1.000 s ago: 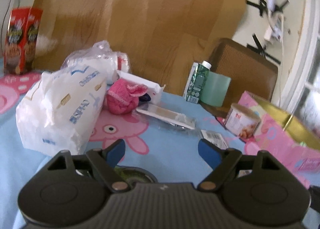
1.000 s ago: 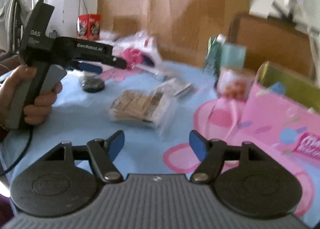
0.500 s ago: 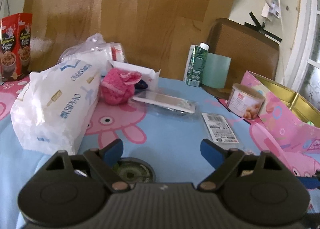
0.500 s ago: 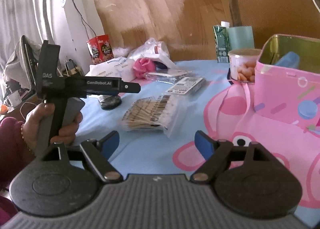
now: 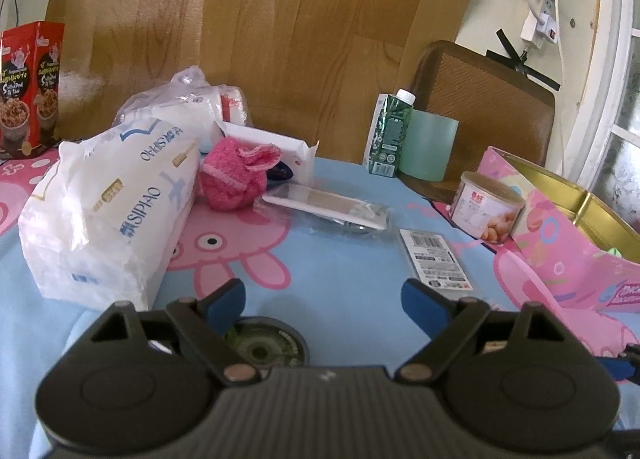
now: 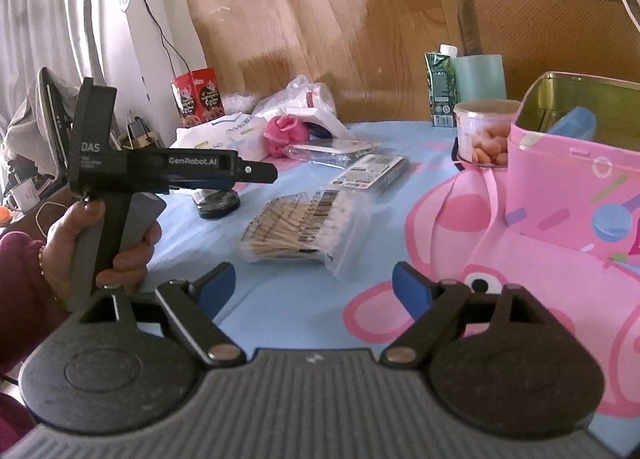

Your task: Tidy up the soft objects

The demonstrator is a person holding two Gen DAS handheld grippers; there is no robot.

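A pink fluffy soft ball (image 5: 234,179) lies on the blue cartoon tablecloth beside a white tissue pack (image 5: 108,215); it also shows in the right wrist view (image 6: 286,131). A bag of cotton swabs (image 6: 304,227) lies ahead of my right gripper. My left gripper (image 5: 324,305) is open and empty, over a dark round lid (image 5: 266,343). My right gripper (image 6: 314,291) is open and empty above the cloth. The left gripper also shows from the side in the right wrist view (image 6: 256,173).
An open pink tin box (image 6: 576,187) stands at the right. A round snack tub (image 5: 484,211), a green carton (image 5: 390,135), a flat barcode packet (image 5: 436,259), a clear wrapped flat pack (image 5: 328,207), a plastic bag (image 5: 188,107) and a red box (image 5: 30,87) lie around.
The left wrist view has dropped a little and the round lid shows more. The right gripper has steadied and drawn back to the right; both stay open.
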